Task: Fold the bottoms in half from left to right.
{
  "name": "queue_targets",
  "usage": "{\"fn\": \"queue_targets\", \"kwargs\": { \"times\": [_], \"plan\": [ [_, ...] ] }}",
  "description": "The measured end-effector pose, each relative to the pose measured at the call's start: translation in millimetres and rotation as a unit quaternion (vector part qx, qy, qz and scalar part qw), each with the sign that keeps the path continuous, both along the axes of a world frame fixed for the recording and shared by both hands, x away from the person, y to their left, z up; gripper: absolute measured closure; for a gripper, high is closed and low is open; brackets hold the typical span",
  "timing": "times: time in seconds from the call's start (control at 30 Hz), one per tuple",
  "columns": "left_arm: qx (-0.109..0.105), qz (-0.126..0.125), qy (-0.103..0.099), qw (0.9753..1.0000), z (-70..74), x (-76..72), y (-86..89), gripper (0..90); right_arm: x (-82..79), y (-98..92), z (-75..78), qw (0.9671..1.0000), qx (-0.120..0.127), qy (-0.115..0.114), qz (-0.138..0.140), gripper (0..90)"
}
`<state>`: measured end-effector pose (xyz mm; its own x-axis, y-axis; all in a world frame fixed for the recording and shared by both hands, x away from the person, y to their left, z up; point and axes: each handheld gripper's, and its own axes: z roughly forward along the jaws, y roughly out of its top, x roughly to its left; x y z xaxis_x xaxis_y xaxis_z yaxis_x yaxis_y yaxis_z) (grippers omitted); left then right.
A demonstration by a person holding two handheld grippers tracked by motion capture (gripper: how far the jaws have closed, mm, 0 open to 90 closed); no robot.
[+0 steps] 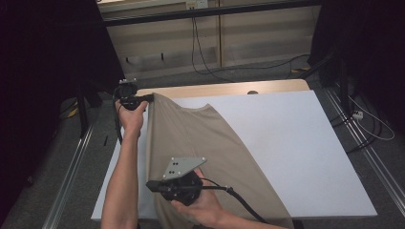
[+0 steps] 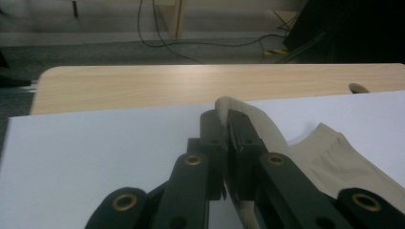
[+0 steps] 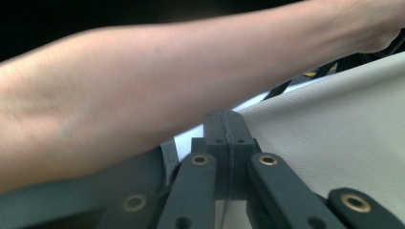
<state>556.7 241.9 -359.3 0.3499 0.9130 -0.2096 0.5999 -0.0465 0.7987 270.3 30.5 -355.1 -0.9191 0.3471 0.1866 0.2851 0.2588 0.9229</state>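
A beige shirt [image 1: 200, 143] lies spread along the left part of the white surface [image 1: 296, 143], its collar toward the far edge, where a strip of bare wood [image 1: 229, 88] shows. The left gripper [image 1: 152, 98] has its fingers closed on the shirt's far corner — the right gripper [image 1: 149, 185] has its fingers pressed together on the near-left edge. The person's left forearm [image 3: 143, 95] crosses just beyond the right gripper; cables [image 1: 200, 52] trail on the floor past the surface.

The left gripper [image 1: 152, 98] reaches far forward on an outstretched forearm, jaws clamped; the right gripper [image 1: 149, 185] sits near, jaws pressed together.
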Motion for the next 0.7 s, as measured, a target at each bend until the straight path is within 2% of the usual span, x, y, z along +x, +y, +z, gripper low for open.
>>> {"fn": "queue_targets", "kwargs": {
  "times": [0.07, 0.2, 0.33, 0.4, 0.47, 0.5, 0.57, 0.6, 0.7],
  "plan": [
    [0.005, 0.001, -0.003, 1.0000, 4.3, -2.6, 7.9, 86.4, 0.8, 4.9, 7.6, 0.9999, 0.005, -0.006, 0.008, 90.0],
    [0.016, 0.018, -0.010, 0.9996, 15.7, -8.5, 23.6, 86.4, 1.0, 9.5, 18.1, 0.9995, 0.013, -0.021, 0.018, 90.0],
    [0.019, 0.028, -0.013, 0.9993, 18.6, -10.7, 28.4, 86.4, 1.5, 9.3, 15.1, 0.9995, 0.022, -0.012, 0.018, 90.0],
    [0.021, 0.025, -0.010, 0.9994, 12.9, -9.8, 26.1, 86.4, 1.3, 7.7, 9.4, 0.9996, 0.021, -0.004, 0.017, 90.0],
    [0.010, 0.024, -0.005, 0.9996, 6.3, -7.9, 21.0, 86.3, -0.1, 5.1, 3.3, 0.9998, 0.017, -0.001, 0.013, 90.0],
    [0.013, 0.021, -0.006, 0.9997, 4.3, -7.3, 18.1, 86.3, -1.4, 3.3, -0.4, 0.9998, 0.014, -0.002, 0.011, 90.0],
    [0.030, 0.013, -0.004, 0.9995, 0.3, -5.3, 8.3, 86.3, -1.1, -2.4, -6.4, 0.9997, 0.020, 0.012, 0.010, 90.0],
    [0.021, 0.014, -0.002, 0.9997, -2.0, -3.8, 3.8, 86.3, -0.7, -4.8, -7.7, 0.9997, 0.020, 0.013, 0.007, 90.0],
    [0.018, 0.016, -0.001, 0.9997, -6.1, 0.1, -6.3, 86.3, -1.1, -15.4, -8.1, 0.9998, 0.016, 0.009, -0.002, 90.0]
  ]
}}
